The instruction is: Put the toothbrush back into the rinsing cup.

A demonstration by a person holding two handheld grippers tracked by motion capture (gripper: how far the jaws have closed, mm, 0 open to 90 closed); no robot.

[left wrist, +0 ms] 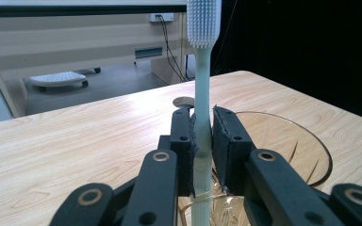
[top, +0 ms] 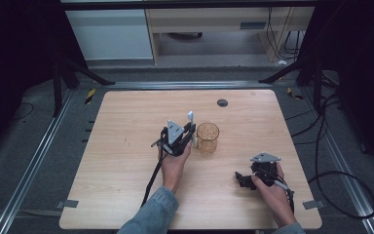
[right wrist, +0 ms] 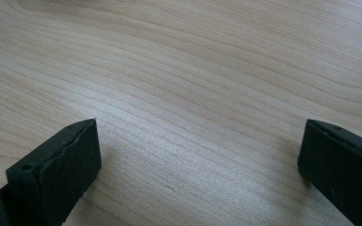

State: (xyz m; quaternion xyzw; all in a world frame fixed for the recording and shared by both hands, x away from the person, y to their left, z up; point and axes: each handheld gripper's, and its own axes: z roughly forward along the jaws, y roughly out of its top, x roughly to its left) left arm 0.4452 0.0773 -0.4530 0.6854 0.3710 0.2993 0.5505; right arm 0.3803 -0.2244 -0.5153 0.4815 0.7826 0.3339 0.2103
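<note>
Near the centre of the high view, the left tongs clench a toothbrush upright, just beside the amber glass cup on the worktop. The right tongs, lower right, gape with nothing between them. The slim handle could twist in the clamp and knock the light cup over.

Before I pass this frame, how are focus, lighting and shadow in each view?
High view: table evenly lit, surroundings dark. Left gripper view: toothbrush sharp, nearest linkage soft. Right gripper view: soft shadow beside the left pad, wood grain crisp.
</note>
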